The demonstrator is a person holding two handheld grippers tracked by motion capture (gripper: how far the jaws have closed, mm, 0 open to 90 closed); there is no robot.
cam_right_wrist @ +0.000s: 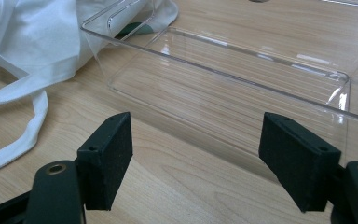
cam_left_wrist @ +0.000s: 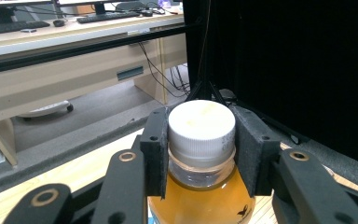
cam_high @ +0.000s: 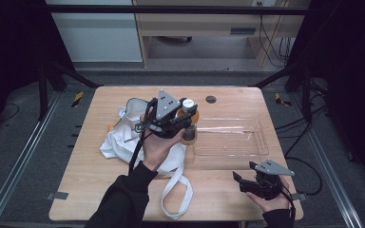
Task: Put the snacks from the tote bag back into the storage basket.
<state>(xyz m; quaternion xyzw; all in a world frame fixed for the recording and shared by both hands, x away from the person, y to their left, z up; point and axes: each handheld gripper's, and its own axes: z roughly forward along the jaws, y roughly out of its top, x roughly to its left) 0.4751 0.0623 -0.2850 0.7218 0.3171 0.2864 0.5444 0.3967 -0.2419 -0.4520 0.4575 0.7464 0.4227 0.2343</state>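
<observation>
On a light wooden table (cam_high: 100,190), the left gripper (cam_high: 183,124) has its two black jaws closed on the neck and white screw cap of a clear plastic bottle of amber-orange drink (cam_high: 189,124). In the left gripper view the padded jaws press against both sides of the cap and the collar below it, with the bottle (cam_left_wrist: 200,154) standing upright between them and its orange liquid showing under the neck. From the high view, the bottle sits near the middle of the table, just beside the left short end of a clear rectangular plastic tray (cam_high: 261,142), and next to a crumpled white cloth tote bag (cam_high: 119,137) whose long straps trail toward the near edge. Whether the bottle's base rests on the wood or is lifted off it cannot be told. The right gripper (cam_high: 240,183) is held low near the near right corner of the table, well apart from the bottle, and its jaws stand wide with nothing between them. In the right gripper view those open jaws face the tray (cam_right_wrist: 223,74), with bare wood under them and the bag (cam_right_wrist: 32,46) off to one side.
</observation>
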